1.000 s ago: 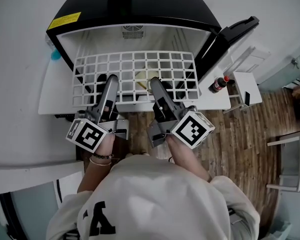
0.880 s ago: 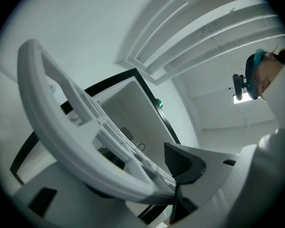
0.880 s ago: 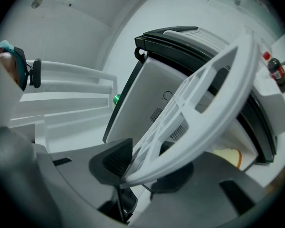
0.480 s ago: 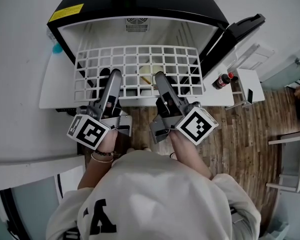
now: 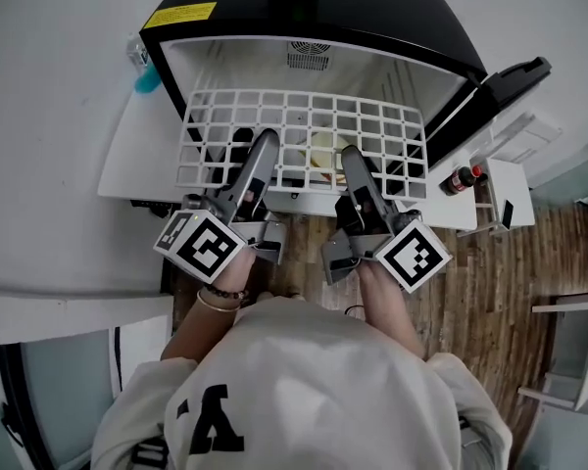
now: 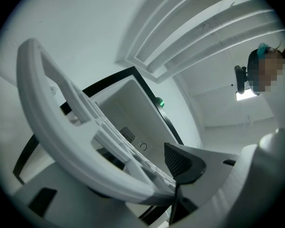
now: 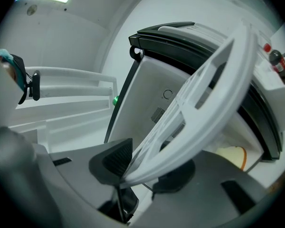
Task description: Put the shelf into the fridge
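left gripper [image 5: 263, 153] and right gripper [image 5: 354, 160], side by side, are each clamped on the near edge of the white grid shelf [image 5: 304, 125], held roughly level. over the last second neither grip has changed and the shelf has barely advanced. its far edge sits at the mouth of the open fridge [image 5: 225, 62], so the slide inward likely remains.

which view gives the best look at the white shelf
The head view: the whole grid of the shelf shows, held at the open front of the fridge. The left gripper view and right gripper view each show only its near rim, clamped between the jaws, with the grid foreshortened.
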